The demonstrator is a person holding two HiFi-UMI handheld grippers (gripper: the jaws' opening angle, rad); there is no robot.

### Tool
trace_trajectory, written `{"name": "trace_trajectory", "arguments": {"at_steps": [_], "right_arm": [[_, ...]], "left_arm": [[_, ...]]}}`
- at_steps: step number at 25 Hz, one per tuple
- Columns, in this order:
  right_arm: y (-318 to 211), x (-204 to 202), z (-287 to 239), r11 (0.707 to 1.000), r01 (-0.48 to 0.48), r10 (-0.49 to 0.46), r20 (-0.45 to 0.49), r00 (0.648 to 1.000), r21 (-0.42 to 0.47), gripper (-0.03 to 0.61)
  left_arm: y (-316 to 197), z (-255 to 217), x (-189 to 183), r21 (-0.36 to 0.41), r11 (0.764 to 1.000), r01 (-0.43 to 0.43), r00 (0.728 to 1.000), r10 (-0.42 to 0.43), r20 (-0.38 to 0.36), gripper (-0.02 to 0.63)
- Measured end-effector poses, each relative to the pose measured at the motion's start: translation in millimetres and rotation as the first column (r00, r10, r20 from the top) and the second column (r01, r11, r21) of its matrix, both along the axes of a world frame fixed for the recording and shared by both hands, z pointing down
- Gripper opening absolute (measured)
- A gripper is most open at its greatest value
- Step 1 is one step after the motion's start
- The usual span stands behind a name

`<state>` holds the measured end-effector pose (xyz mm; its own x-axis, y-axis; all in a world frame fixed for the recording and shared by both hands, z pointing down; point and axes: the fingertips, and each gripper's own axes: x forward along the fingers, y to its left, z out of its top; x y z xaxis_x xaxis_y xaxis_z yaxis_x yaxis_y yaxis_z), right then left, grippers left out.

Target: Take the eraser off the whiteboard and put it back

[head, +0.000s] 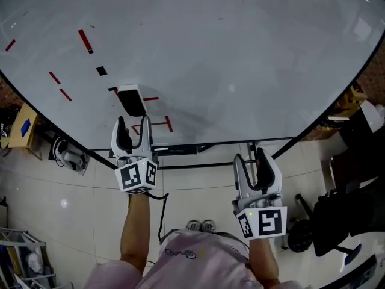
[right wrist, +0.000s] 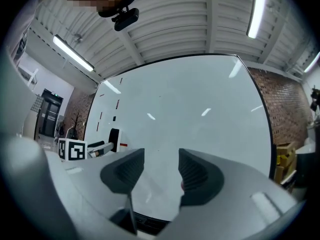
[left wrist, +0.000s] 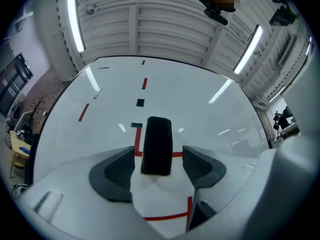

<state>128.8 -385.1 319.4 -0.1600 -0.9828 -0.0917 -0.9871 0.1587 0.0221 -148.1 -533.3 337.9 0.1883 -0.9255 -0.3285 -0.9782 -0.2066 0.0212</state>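
The whiteboard (head: 240, 59) fills most of the head view, its dark-framed near edge curving just in front of both claws. The person's left forearm (head: 135, 233) reaches straight forward and carries the left claw (head: 133, 122) over the board's near left part. The right claw (head: 249, 156) is held back and lower to the right, short of the near edge and well apart from the action. In its own view the right claw (right wrist: 161, 159) stands moderately wide with only bare board between its jaws. The black eraser (head: 132, 99) sits flat on the board, just beyond the left claw, beside red tape lines (head: 161, 124) that frame the spot. In the left gripper view the left claw (left wrist: 159, 159) is wide, its jaws flanking the near end of the eraser (left wrist: 157, 145) with a gap on each side, so nothing is gripped. As I judge it, the eraser is on the board and unheld. Whether the lift is still to come or the return is already made cannot be told from this moment. Farther left lie short red tape strips (head: 85, 40) and a small black square (head: 101, 71).
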Motion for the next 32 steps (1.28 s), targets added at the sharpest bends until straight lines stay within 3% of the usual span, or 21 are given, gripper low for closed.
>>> {"name": "trace_trajectory", "arguments": {"at_steps": [5, 12, 23, 32], "right_arm": [[5, -7, 5, 1.0, 0.007, -0.006, 0.051, 0.999, -0.011, 0.209], [34, -28, 9, 1.0, 0.017, -0.017, 0.042, 0.999, 0.002, 0.207], [118, -29, -29, 0.981, 0.064, -0.059, -0.031, 0.998, 0.182, 0.173], [190, -15, -14, 0.985, 0.115, -0.119, 0.028, 0.992, 0.126, 0.17]], "left_arm": [[70, 3, -4, -0.051, 0.997, -0.062, 0.998, 0.061, -0.027, 0.291], [142, -36, -7, 0.038, 0.99, -0.139, 0.989, 0.141, -0.035, 0.29], [246, -56, -9, 0.06, 0.995, -0.077, 0.994, 0.082, -0.07, 0.29], [344, -67, 10, 0.073, 0.996, -0.053, 0.997, 0.057, -0.057, 0.29]]}}
